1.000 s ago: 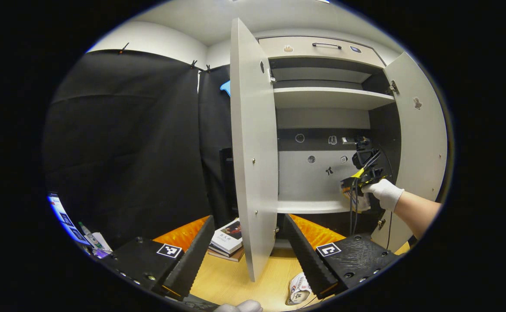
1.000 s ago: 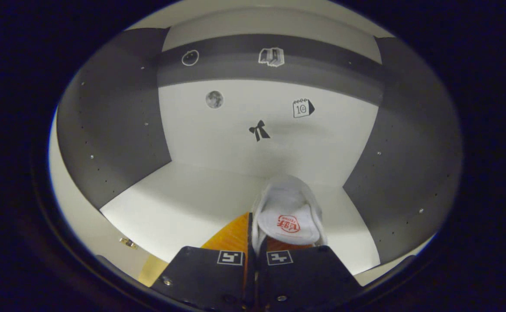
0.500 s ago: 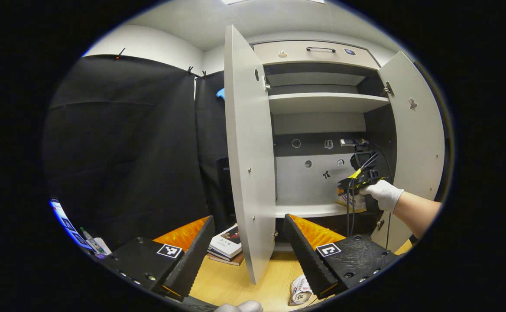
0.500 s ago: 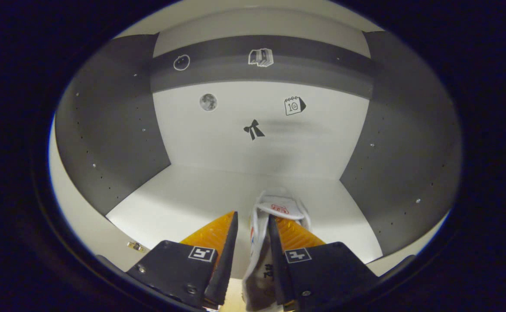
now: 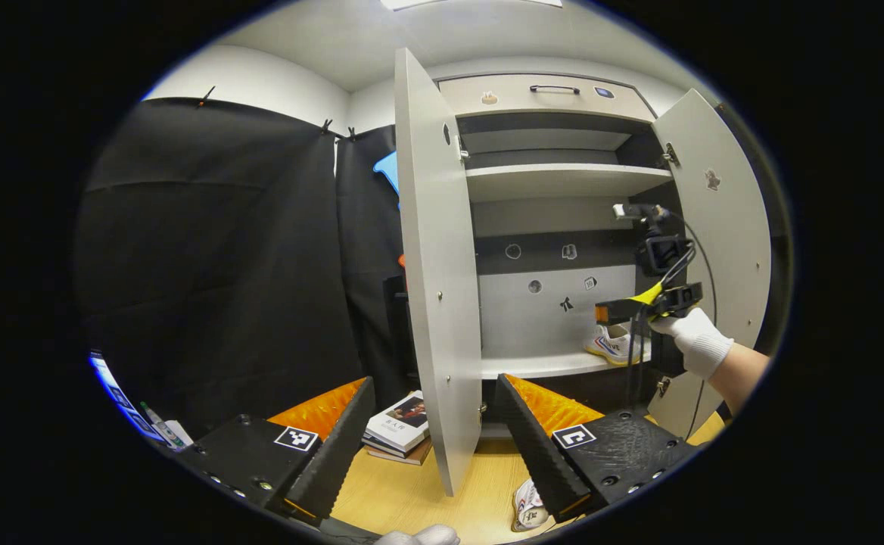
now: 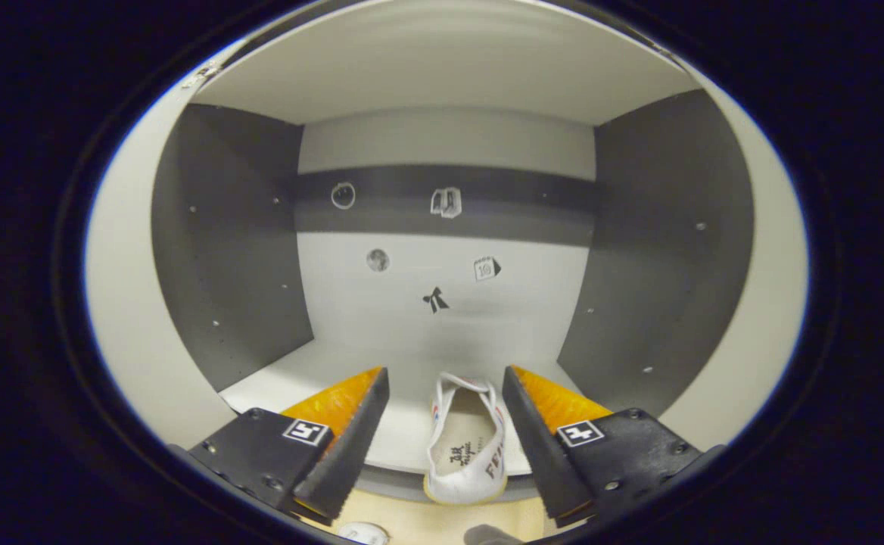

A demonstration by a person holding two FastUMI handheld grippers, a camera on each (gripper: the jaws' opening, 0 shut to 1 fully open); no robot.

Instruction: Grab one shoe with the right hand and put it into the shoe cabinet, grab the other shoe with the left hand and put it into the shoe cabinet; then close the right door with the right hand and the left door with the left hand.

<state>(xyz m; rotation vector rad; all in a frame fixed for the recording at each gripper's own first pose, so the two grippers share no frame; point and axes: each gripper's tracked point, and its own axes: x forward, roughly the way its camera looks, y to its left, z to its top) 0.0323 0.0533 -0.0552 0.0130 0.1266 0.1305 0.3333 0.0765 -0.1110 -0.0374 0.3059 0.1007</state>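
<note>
A white shoe [image 6: 465,446] lies on the cabinet's lower shelf [image 6: 313,382], its heel over the front edge. My right gripper [image 6: 446,375] hangs open just above and behind it, touching nothing. In the left gripper view the same shoe [image 5: 612,344] sits at the shelf's right end, with the right gripper [image 5: 602,312] raised in front of it in a gloved hand [image 5: 695,341]. The other white shoe [image 5: 527,509] lies on the wooden floor by my left gripper's right finger. My left gripper [image 5: 434,382] is open and empty, low before the left door [image 5: 431,265].
Both doors stand open; the right door [image 5: 714,227] is behind the gloved hand. An upper shelf [image 5: 563,172] and a drawer [image 5: 548,91] sit above. A stack of books [image 5: 400,424] lies on the floor left of the cabinet. Black cloth hangs at the left.
My right gripper opened and let go of the shoe, which now rests on the shelf, then drew back and upward. The left gripper has hardly moved.
</note>
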